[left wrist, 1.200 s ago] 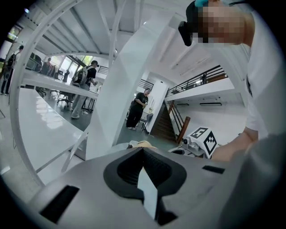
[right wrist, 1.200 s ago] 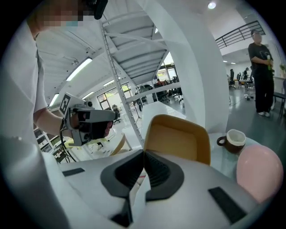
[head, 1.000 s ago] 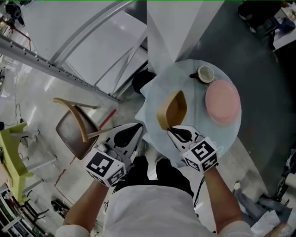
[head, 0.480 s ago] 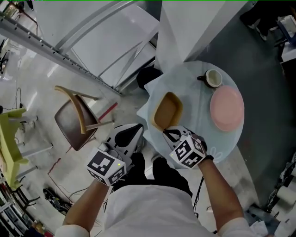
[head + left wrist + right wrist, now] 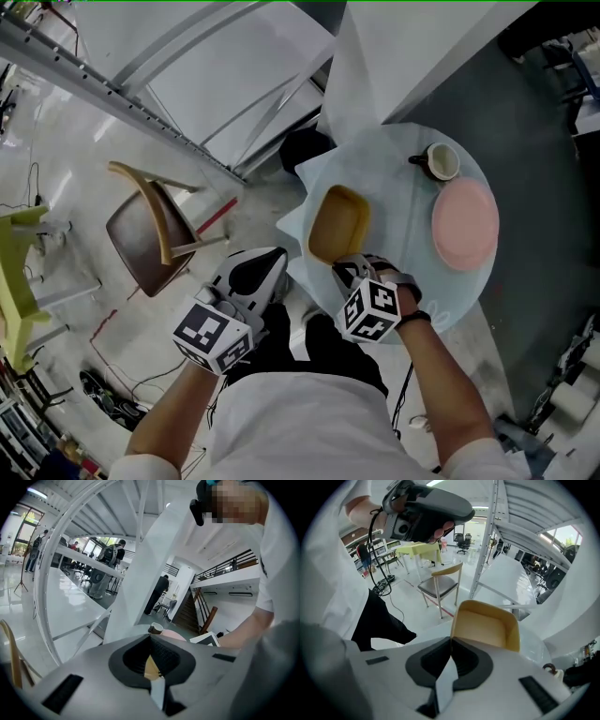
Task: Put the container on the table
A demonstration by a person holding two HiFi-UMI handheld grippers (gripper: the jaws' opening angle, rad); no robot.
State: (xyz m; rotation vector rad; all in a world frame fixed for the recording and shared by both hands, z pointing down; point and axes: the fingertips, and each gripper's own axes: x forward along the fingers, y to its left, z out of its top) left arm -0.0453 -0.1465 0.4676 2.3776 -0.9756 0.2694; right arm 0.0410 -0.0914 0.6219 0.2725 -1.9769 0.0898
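Fingers closed on both: right gripper (image 5: 341, 269) pinches container (image 5: 339, 223) rim, contact hidden; left gripper (image 5: 274, 259) empty.

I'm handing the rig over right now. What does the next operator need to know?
Left gripper: shut and empty, held off the table's near-left side.
Right gripper: shut on the near rim of the container.
Things: the container appears to lie flat on the round table, left of the pink plate and the cup.
Done: the container looks to be set down.
Left: open the right gripper and draw it back without dragging the container.
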